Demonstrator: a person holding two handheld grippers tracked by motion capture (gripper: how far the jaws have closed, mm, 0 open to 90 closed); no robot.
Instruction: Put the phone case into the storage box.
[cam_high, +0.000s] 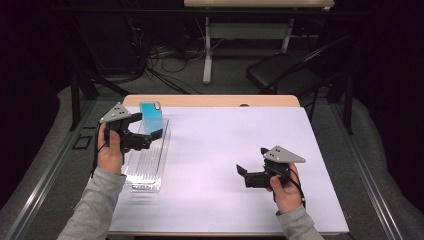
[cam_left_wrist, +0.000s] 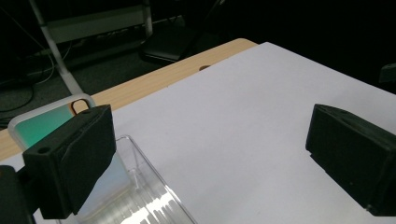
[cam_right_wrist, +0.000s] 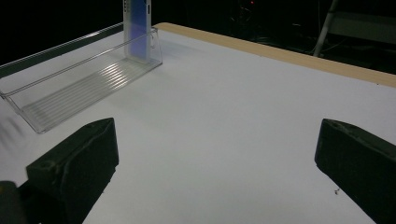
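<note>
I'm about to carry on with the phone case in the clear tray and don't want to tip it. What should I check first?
1. Phone case stands upright at tray's far end: ok.
2. Left tool open, nothing between jaws: ok.
3. Left tool free of the case: cannot tell.
4. Right tool open, empty: ok.
5. Clear tray flat on the table: ok.

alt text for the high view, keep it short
A teal phone case stands upright at the far end of a clear plastic tray on a white-covered table. A person's left tool, jaws open and empty, is just beside the case over the tray; the right tool, also open, rests low over bare table.
</note>
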